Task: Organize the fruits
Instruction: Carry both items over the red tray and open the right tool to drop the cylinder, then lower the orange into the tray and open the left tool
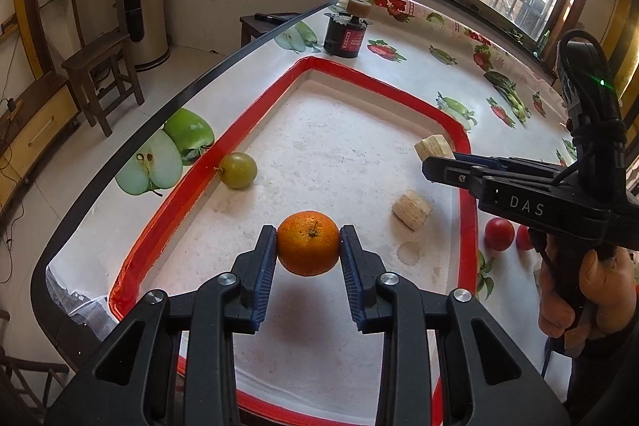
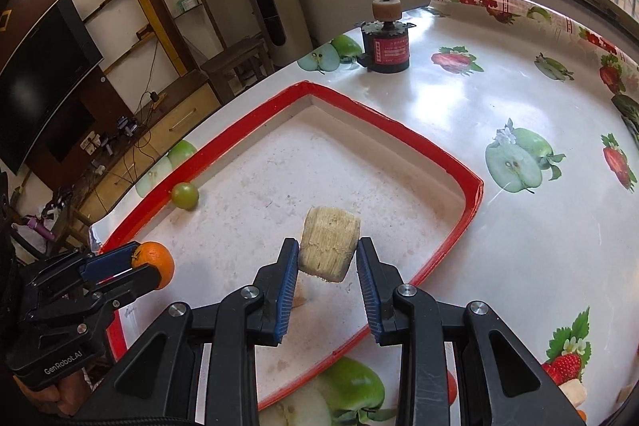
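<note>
Ahead of my left gripper (image 1: 308, 241), the red-rimmed tray (image 1: 351, 72) lies on the fruit-printed tabletop (image 1: 419, 38). A green fruit (image 1: 238, 170) rests ahead and to the left against the tray's rim, and a pale cut chunk (image 1: 412, 209) lies on the tray floor just to the right. Two red tomatoes (image 1: 499, 234) sit beyond the rim further right, on the tabletop. Far ahead stands a black motor (image 1: 345, 35) with a cork-coloured wheel on top.

I'm pinching the orange (image 1: 308, 242) between both blue pads, above the tray floor; it's round, glossy, stem facing me.

My right gripper (image 2: 328, 250) clamps a second pale, fibrous chunk (image 2: 329, 249), tilted and lifted over the tray's right part. My right hand (image 1: 587, 290) wraps the handle, the gripper reaching leftward over the rim.
</note>
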The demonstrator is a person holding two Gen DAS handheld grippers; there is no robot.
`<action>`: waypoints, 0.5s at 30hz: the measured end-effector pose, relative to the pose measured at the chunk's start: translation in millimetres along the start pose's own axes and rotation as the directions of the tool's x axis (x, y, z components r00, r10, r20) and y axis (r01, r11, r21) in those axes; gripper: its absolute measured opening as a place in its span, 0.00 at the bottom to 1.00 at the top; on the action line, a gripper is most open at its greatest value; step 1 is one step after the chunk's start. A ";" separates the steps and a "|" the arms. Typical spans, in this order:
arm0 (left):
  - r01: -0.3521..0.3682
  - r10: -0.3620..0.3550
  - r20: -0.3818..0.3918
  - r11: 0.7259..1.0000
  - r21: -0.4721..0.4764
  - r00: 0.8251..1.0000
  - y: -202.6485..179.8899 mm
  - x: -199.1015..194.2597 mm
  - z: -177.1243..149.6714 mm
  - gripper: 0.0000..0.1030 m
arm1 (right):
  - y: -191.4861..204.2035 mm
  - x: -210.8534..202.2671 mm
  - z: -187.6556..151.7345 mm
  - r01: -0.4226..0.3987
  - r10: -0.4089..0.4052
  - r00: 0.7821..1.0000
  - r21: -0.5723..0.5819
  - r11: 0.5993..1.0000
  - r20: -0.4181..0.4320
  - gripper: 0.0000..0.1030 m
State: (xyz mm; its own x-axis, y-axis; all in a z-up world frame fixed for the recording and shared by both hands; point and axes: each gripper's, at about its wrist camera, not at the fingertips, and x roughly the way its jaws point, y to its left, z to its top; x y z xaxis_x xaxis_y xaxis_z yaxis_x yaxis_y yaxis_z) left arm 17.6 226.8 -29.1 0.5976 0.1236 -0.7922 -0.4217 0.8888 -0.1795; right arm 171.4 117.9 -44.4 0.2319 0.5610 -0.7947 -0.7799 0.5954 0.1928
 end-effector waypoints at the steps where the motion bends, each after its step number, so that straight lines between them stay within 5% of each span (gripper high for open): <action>1: -0.002 0.002 -0.006 1.000 -0.002 1.000 0.4 3.2 0.2 0.28 | -1.0 3.3 1.3 0.002 -0.002 1.000 -0.001 1.000 -0.004 0.29; 12: -0.019 0.018 -0.035 1.000 -0.013 0.999 2.4 14.5 -1.2 0.31 | -2.4 28.7 1.5 0.015 -0.016 0.999 -0.011 1.000 -0.045 0.30; 15: -0.055 0.055 -0.040 0.998 -0.015 0.998 2.3 14.8 -1.4 0.44 | -3.7 26.4 2.5 0.009 -0.009 0.999 0.004 1.000 -0.039 0.31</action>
State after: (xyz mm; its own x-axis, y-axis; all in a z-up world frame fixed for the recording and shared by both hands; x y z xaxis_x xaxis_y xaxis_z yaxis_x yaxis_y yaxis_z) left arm 24.5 230.0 -42.1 0.5461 0.1543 -0.8234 -0.4641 0.8740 -0.1440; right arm 181.8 131.9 -64.6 0.2157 0.5329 -0.8182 -0.7753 0.6029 0.1882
